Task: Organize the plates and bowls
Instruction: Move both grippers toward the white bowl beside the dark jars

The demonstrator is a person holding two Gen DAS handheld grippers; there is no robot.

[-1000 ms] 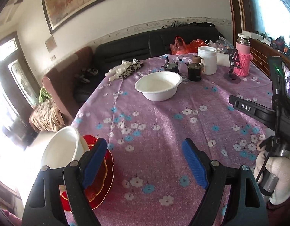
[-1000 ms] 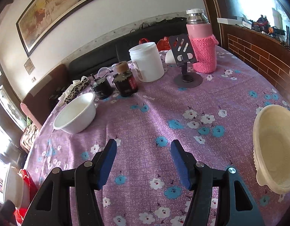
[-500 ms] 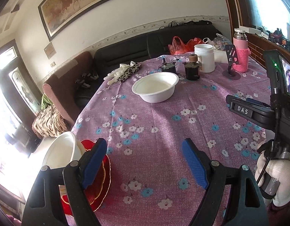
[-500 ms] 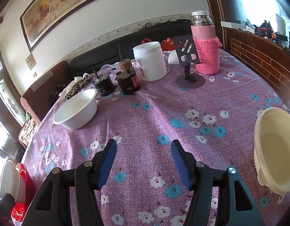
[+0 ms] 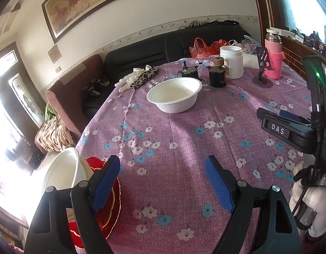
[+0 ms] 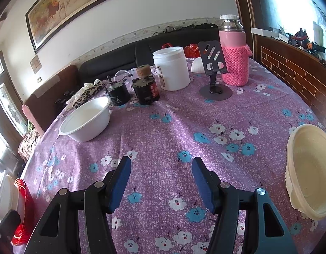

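Now, view by view.

Left wrist view:
- left claw [image 5: 163, 182]: wide, nothing between its blue pads, hovering over the purple floral tablecloth [image 5: 184, 139] of the worktop.
- white bowl [image 5: 174, 95]: upright at the far middle of the worktop, well apart from the claw.
- tilted white bowl [image 5: 63, 173]: at the near left edge, leaning on the red plates [image 5: 112, 207], partly behind the left finger.
- right claw's body [image 5: 290, 131]: at the right edge, gripped by a white-gloved hand [image 5: 311, 203].

Right wrist view:
- right claw [image 6: 162, 182]: moderately wide, nothing between the pads, over bare cloth.
- cream bowl [image 6: 307, 169]: at the near right edge of the worktop, tipped toward the claw.
- white bowl [image 6: 86, 120]: far left, just beside two dark jars [image 6: 131, 93].
- white tub [image 6: 171, 69], phone stand [image 6: 214, 74], pink knit-sleeved flask [image 6: 235, 55]: in a row at the back.
- red plates [image 6: 21, 211]: far left edge, partly cut off.
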